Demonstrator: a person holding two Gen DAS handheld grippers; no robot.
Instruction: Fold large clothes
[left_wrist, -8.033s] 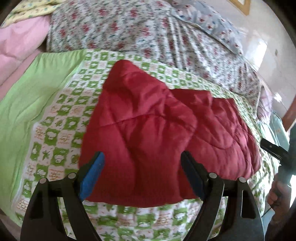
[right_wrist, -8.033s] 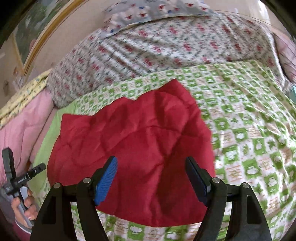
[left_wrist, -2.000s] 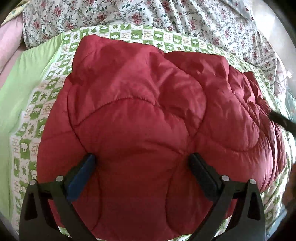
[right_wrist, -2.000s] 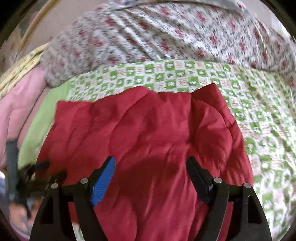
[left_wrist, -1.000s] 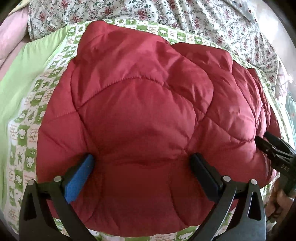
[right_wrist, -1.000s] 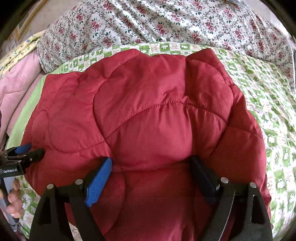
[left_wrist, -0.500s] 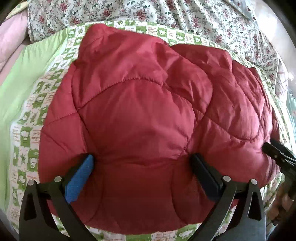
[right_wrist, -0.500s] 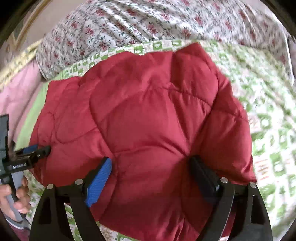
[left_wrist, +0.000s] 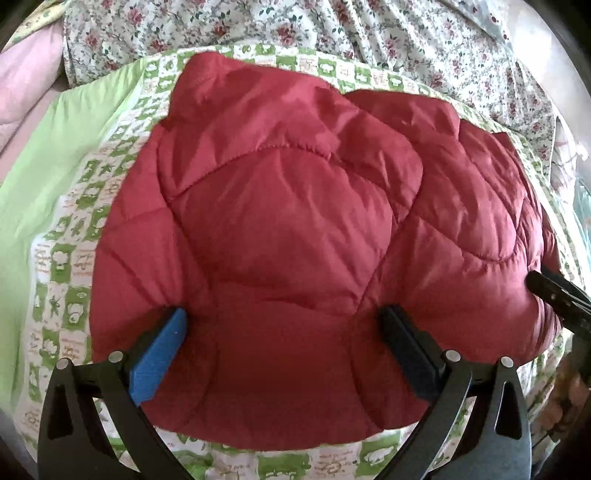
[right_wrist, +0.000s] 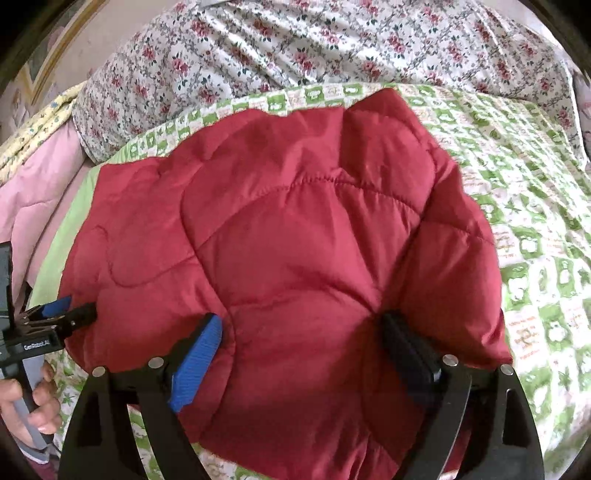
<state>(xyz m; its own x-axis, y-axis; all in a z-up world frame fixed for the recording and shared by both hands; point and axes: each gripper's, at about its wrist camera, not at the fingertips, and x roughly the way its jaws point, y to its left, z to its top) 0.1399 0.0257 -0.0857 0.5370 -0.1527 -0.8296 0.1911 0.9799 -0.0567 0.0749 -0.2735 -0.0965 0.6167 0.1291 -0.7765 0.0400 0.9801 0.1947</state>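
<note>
Change since 8 s back: red quilted jacket then lay well ahead of both grippers with checked cover showing in front of it; now it fills both views and runs under the fingers. Its outline reads more compact and squared.
Change since 1 s back: very little; jacket and both grippers sit almost as before.
Jacket position: lies puffed and folded on the green-and-white checked bedspread; floral quilt bunched behind it, pink bedding at far left.
Left gripper: jaws spread wide, blue pad and dark pad pushed down into the jacket's near edge, padding bulging between them. No pinch visible.
Right gripper: jaws wide as well, fingertips sunk into the jacket's near edge, fabric mounded between, not clamped.
Cross views: right gripper's tip shows at the jacket's right edge in the left view; left gripper sits at the jacket's left edge in the right view, a hand on its handle.
</note>
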